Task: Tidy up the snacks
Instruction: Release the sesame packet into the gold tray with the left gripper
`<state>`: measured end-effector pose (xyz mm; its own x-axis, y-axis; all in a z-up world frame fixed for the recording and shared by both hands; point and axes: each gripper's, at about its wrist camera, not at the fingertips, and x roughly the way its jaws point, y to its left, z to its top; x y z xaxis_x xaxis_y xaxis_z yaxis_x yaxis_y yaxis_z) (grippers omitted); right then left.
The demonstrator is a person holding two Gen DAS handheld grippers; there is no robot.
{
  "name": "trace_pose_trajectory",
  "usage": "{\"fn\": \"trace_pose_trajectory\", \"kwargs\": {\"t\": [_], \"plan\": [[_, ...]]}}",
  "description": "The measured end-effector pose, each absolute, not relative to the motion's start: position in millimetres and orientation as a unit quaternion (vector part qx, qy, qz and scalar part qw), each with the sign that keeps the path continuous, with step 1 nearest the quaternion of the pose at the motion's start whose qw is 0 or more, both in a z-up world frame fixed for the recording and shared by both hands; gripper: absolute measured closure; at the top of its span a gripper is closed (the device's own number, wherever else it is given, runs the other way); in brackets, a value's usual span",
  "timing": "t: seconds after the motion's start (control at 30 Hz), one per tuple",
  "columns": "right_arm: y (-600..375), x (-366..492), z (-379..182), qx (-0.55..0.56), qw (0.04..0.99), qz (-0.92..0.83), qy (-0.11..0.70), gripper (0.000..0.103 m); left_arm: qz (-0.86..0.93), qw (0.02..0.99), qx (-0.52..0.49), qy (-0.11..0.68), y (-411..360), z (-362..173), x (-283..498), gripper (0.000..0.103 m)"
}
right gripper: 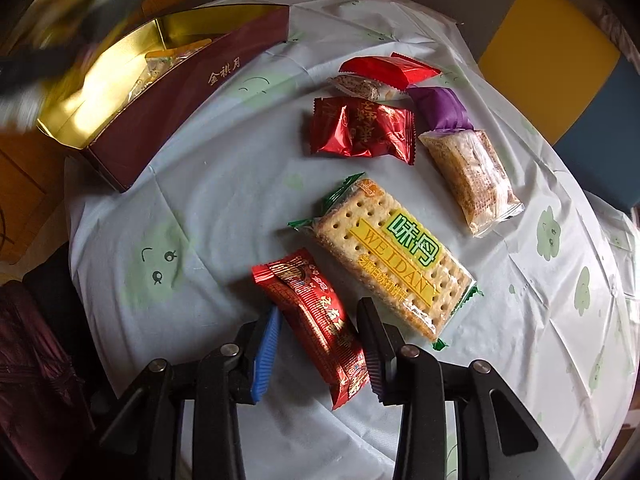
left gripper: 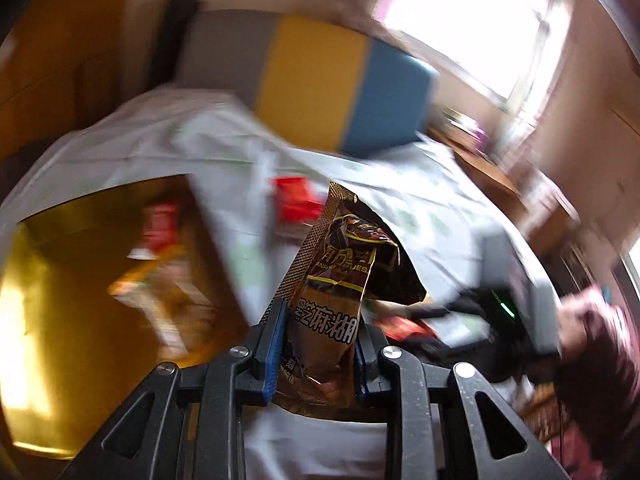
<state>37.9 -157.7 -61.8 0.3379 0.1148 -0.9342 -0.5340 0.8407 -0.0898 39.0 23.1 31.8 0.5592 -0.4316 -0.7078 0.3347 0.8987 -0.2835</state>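
Note:
My left gripper (left gripper: 320,320) is shut on a brown sachet (left gripper: 344,264) with white lettering and holds it up in the air above the table. Left of it lies the open gold-lined box (left gripper: 80,280), blurred, with packets inside. In the right wrist view my right gripper (right gripper: 320,308) points down at the table. A red snack packet (right gripper: 316,320) lies slantwise between its fingers, with both pads against it. The dark red box (right gripper: 192,92) stands at the back left of that view, and the left gripper is a blur above it.
On the pale blue tablecloth (right gripper: 200,208) lie a green cracker pack (right gripper: 396,256), a red foil packet (right gripper: 362,130), a purple-ended bar (right gripper: 464,160) and a red-ended bar (right gripper: 380,74). A grey, yellow and blue chair cushion (right gripper: 548,64) stands behind the table.

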Motion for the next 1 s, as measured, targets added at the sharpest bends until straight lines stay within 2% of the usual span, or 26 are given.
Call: {"fn": "trace_pose_trajectory", "kwargs": {"t": [0.3, 0.47, 0.7, 0.83, 0.97, 1.0], "plan": [[-157, 35, -61, -0.198, 0.795, 0.204, 0.537, 0.064, -0.054, 0.864, -0.133, 0.482, 122, 5, 137, 0.075], [-159, 38, -60, -0.196, 0.794, 0.206, 0.537, 0.064, -0.017, 0.845, -0.140, 0.516, 136, -29, 182, 0.075], [-161, 39, -60, -0.195, 0.793, 0.208, 0.538, 0.064, 0.018, 0.829, -0.136, 0.542, 134, -55, 206, 0.074], [-161, 40, -60, -0.195, 0.793, 0.207, 0.538, 0.064, 0.011, 0.832, -0.132, 0.539, 132, -53, 202, 0.068], [-161, 40, -60, -0.197, 0.793, 0.206, 0.538, 0.064, 0.004, 0.855, -0.113, 0.506, 128, -34, 185, 0.051], [-161, 40, -60, -0.197, 0.794, 0.205, 0.538, 0.064, 0.003, 0.860, -0.104, 0.499, 127, -27, 180, 0.050]]}}
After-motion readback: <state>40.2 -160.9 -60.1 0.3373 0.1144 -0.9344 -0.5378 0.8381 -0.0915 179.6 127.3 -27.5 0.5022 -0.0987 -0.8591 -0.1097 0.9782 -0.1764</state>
